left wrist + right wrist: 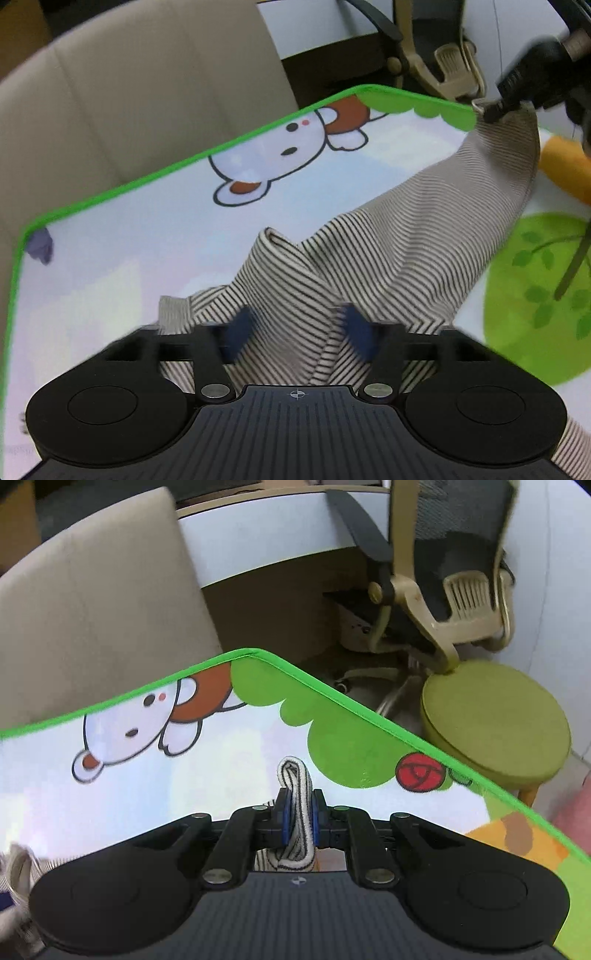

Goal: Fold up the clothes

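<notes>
The striped garment (388, 251) hangs stretched above the cartoon-printed worktop (110, 280). The right gripper (298, 812) has its fingers clamped on a bunched fold of it. The left gripper (295, 328) has its fingers spread, cloth lying loosely between them.

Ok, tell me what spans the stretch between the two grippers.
Only the striped garment: in the left wrist view it runs from the left gripper up to the right gripper, hanging over the cartoon mat.
</notes>
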`<action>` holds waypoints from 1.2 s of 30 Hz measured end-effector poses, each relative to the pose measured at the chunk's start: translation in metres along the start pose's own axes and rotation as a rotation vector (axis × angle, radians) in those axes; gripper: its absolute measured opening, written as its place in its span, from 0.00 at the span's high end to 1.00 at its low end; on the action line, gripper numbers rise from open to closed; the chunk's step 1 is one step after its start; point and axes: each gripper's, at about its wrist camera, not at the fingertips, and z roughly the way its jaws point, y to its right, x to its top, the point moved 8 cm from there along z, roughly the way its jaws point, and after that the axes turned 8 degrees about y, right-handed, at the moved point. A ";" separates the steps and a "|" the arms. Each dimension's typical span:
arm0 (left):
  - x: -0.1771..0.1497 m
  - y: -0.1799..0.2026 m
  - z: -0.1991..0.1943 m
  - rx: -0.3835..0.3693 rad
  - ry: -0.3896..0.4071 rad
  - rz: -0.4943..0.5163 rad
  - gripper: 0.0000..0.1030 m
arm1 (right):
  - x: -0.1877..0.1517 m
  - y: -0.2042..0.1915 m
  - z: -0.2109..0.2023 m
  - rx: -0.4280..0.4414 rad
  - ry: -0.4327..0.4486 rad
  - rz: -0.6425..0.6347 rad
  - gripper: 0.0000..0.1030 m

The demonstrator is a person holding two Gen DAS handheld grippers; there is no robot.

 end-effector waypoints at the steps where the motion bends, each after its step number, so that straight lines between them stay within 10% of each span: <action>1: 0.003 -0.003 -0.003 0.002 0.010 -0.017 0.79 | 0.000 0.000 0.000 0.003 0.001 -0.017 0.90; 11: 0.017 0.007 -0.043 -0.112 0.047 -0.095 0.86 | -0.001 0.008 0.005 0.021 -0.006 -0.034 0.89; 16: -0.001 0.013 -0.029 -0.125 -0.033 -0.114 0.63 | 0.016 0.032 -0.004 0.002 0.062 0.067 0.85; 21: 0.010 -0.028 -0.060 -0.106 0.043 -0.191 0.19 | 0.008 0.054 -0.017 0.040 0.040 0.149 0.56; 26: -0.012 -0.073 -0.096 -0.041 0.029 -0.218 0.12 | -0.035 0.051 -0.009 0.027 -0.044 0.153 0.51; 28: -0.033 -0.089 -0.106 -0.010 -0.022 -0.248 0.10 | -0.042 0.044 -0.007 -0.004 -0.030 0.104 0.55; 30: -0.054 -0.106 -0.117 0.042 -0.063 -0.263 0.08 | -0.040 0.033 -0.009 -0.003 -0.014 0.064 0.82; 36: -0.089 -0.175 -0.154 0.276 -0.094 -0.311 0.06 | 0.011 -0.020 -0.065 0.152 0.126 0.145 0.85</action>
